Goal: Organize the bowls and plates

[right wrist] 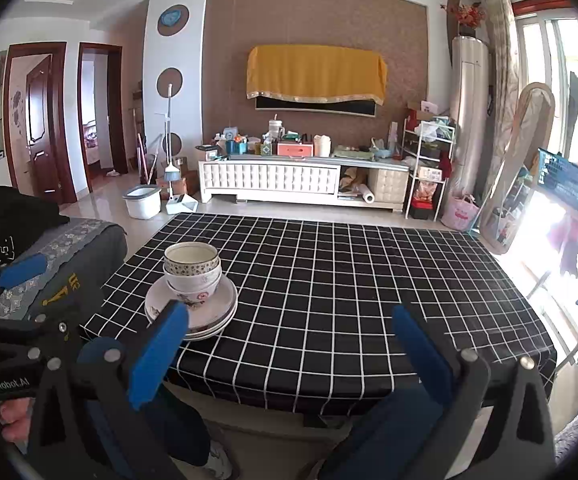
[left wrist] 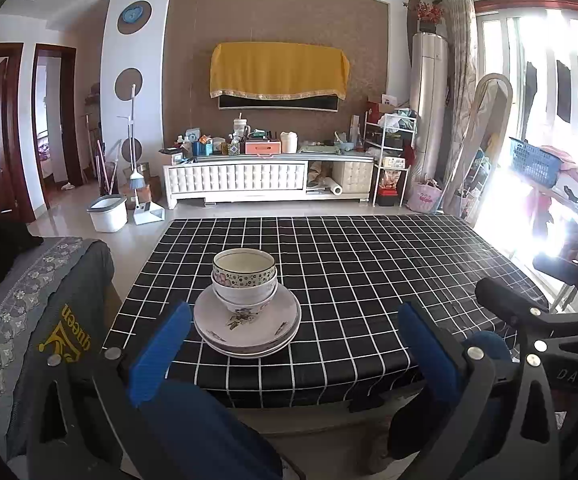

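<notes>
Black-and-white checked cloth is covering the counter (left wrist: 369, 280), and the dishes are sitting in one stack near its front left corner. Two white plates (left wrist: 249, 334) with a flower print are lying one on the other at the bottom. Nested bowls are resting on them: a plain white bowl (left wrist: 245, 298) with a purple flower mark below, and a dotted bowl (left wrist: 244, 267) with a cream inside sitting on top, upright. From the right wrist view the same stack (right wrist: 193, 300) is showing toward the left side of the counter, partly hidden behind a blue pad.

Left tongs (left wrist: 295, 344) are hovering at the near edge of the counter with their blue pads (left wrist: 159, 354) spread wide, holding nothing; the stack is lying ahead of them, closer to the left pad than to the right. Right tongs (right wrist: 289, 348) are also standing wide apart and empty, facing the bare middle of the checked cloth, well to the right of the dishes. Each tool is appearing at the edge of the other's view, side by side, and fingers of a hand (right wrist: 11, 420) are gripping the handle of the left one.

A grey patterned sofa cover (left wrist: 29, 320) is lying just left of the counter. Across the room, a white TV cabinet (left wrist: 265, 176) is standing under a yellow cloth (left wrist: 279, 70) draped over a screen.
</notes>
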A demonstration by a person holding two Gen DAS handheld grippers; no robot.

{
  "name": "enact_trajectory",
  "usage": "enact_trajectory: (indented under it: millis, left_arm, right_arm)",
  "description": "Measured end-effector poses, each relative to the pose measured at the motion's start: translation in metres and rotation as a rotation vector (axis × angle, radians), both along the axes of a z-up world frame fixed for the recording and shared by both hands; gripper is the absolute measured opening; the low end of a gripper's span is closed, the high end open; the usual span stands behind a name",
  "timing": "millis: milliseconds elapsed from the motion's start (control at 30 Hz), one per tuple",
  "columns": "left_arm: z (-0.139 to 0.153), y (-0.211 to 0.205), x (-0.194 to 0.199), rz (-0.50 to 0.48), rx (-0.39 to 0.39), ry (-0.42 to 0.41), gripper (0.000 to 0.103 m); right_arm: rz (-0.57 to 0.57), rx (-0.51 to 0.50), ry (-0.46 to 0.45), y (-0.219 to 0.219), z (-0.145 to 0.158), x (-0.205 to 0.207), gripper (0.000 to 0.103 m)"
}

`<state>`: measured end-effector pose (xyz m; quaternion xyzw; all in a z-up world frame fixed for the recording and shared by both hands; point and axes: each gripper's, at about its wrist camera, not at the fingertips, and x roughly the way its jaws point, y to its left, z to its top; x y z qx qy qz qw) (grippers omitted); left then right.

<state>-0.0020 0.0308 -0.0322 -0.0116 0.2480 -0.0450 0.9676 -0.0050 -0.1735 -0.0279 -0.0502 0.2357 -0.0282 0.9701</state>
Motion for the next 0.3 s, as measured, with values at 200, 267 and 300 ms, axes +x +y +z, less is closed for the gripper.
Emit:
enact_trajectory:
  millis: [200,267,300]
  left_arm:
    - [-0.0017,0.0001,-0.001,0.0,-0.003,0.009,0.102]
    - [-0.0019,-0.0007,-0.0015,-0.001,0.0,0.007,0.102]
    - [-0.002,-0.0013,-0.0015,-0.002,0.002,0.007,0.102]
  right_arm:
    - [-0.002,-0.001,0.001,0.0002,-0.0012,-0.0009,0.103]
    - [-0.005,-0.001,0.004,0.0,-0.0016,-0.0002,0.103]
    - [-0.005,0.001,0.007,0.0001,-0.0019,-0.0001,0.103]
